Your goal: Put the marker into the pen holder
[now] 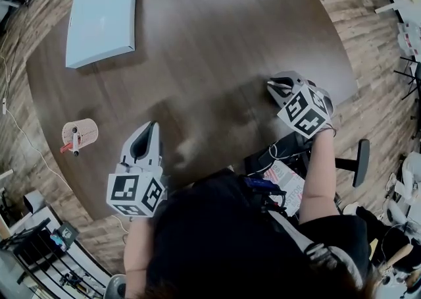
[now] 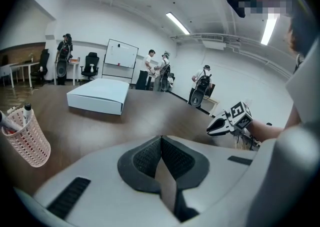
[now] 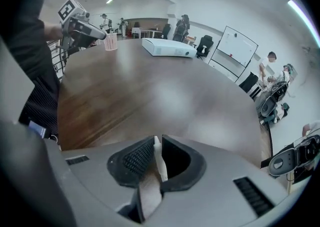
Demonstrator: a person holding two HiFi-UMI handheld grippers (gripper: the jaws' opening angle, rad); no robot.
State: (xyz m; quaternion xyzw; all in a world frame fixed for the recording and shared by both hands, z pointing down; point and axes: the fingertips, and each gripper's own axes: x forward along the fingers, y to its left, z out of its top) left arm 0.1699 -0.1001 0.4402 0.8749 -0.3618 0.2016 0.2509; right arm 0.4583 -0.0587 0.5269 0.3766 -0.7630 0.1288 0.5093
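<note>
Slim white marker (image 3: 159, 161), seemingly gripped in right gripper (image 3: 157, 138); mesh pen holder (image 1: 80, 133) upright, well apart

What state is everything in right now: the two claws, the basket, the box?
left gripper: shut, empty.
right gripper: shut on a slim white object, probably a marker.
pen holder: upright, markers standing in it.
white box: closed, lying flat on the table.

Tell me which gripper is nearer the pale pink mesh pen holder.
The left gripper, close beside the pale pink mesh pen holder; the right gripper is far off on the other side.
</note>
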